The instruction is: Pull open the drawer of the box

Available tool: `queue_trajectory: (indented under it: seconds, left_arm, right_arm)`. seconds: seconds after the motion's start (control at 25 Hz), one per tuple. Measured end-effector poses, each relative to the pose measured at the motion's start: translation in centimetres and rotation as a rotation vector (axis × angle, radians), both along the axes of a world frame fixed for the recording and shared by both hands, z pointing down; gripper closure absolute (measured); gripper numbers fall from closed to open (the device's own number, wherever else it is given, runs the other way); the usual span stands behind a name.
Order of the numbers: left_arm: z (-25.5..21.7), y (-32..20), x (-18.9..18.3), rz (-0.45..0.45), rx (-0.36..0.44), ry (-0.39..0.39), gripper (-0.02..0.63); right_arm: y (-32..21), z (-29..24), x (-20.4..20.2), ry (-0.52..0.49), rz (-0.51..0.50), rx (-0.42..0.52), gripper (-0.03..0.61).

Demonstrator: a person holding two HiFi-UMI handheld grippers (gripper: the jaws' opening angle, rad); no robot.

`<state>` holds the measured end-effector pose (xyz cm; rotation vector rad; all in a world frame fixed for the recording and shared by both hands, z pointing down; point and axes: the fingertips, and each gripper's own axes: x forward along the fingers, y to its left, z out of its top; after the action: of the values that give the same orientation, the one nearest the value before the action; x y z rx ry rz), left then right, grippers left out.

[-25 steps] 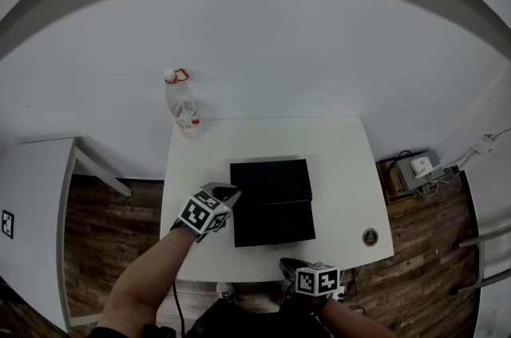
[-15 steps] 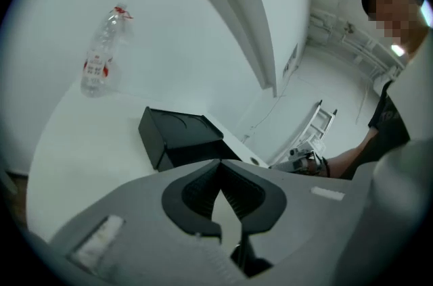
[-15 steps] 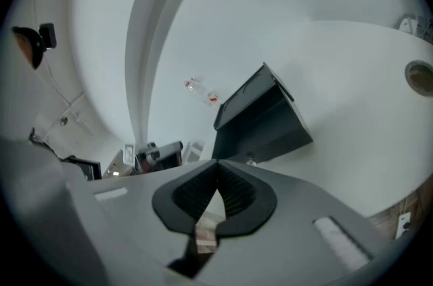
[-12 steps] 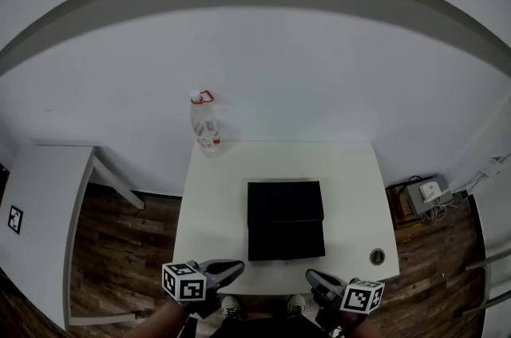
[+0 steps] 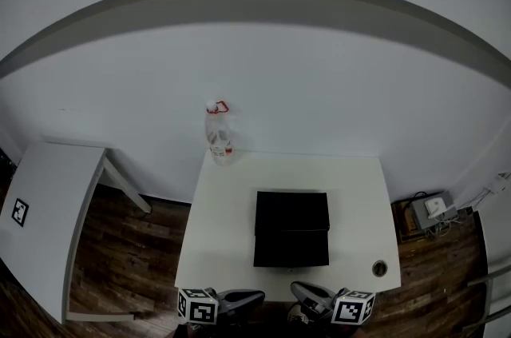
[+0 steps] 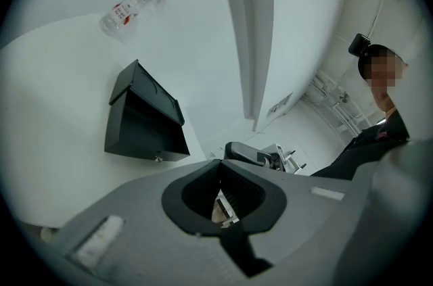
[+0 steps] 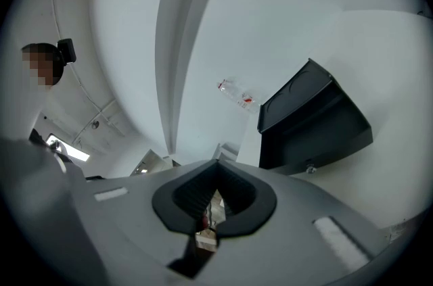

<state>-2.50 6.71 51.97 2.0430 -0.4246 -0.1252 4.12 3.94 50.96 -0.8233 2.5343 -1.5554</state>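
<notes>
The black box sits mid-table on the white table, and a seam crosses its top. In the left gripper view the box shows a small knob low on its front; in the right gripper view the box has its knob below an overhanging top. The lower front part appears to stand out toward me. My left gripper and right gripper hang at the table's near edge, short of the box, both shut and empty. Jaw tips meet in both gripper views.
A clear plastic bottle with a red cap stands at the table's far left corner. A small round object lies near the front right corner. A second white table stands to the left, and a power unit sits on the wooden floor to the right.
Both grippers have drawn back from the box to the table's near edge; the left one left the box's left side. The head view now shows the table farther away.
</notes>
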Motion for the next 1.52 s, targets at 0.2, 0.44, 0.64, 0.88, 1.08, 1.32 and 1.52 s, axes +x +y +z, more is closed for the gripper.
queue_trajectory:
  seconds: [0.2,0.44,0.64,0.88,1.08,1.32,1.52]
  left_arm:
    - [0.2,0.4,0.3,0.011,-0.005,-0.015,0.609]
    - [0.6,0.1,0.5,0.013,-0.021,-0.019,0.609]
    - [0.7,0.2,0.7,0.019,-0.029,-0.017,0.609]
    - [0.7,0.2,1.0,0.033,-0.028,-0.016,0.609]
    - [0.7,0.3,1.0,0.032,-0.029,-0.012,0.609]
    - [0.6,0.5,1.1,0.033,-0.024,-0.014,0.609]
    - [0.5,0.4,1.2,0.036,-0.02,-0.019,0.609]
  right_arm:
    - [1.2,0.4,-0.8,-0.011,-0.043,-0.032,0.574]
    - [1.0,0.5,-0.4,-0.012,-0.03,-0.04,0.574]
    - [1.3,0.6,-0.2,-0.005,-0.028,-0.039,0.574]
    - [1.5,0.6,-0.2,0.002,-0.028,-0.035,0.574]
    - [1.7,0.6,-0.2,0.004,-0.028,-0.028,0.574]
    - [1.8,0.5,0.0,0.003,-0.024,-0.026,0.574]
    - [1.7,0.4,0.1,0.005,-0.025,-0.022,0.574]
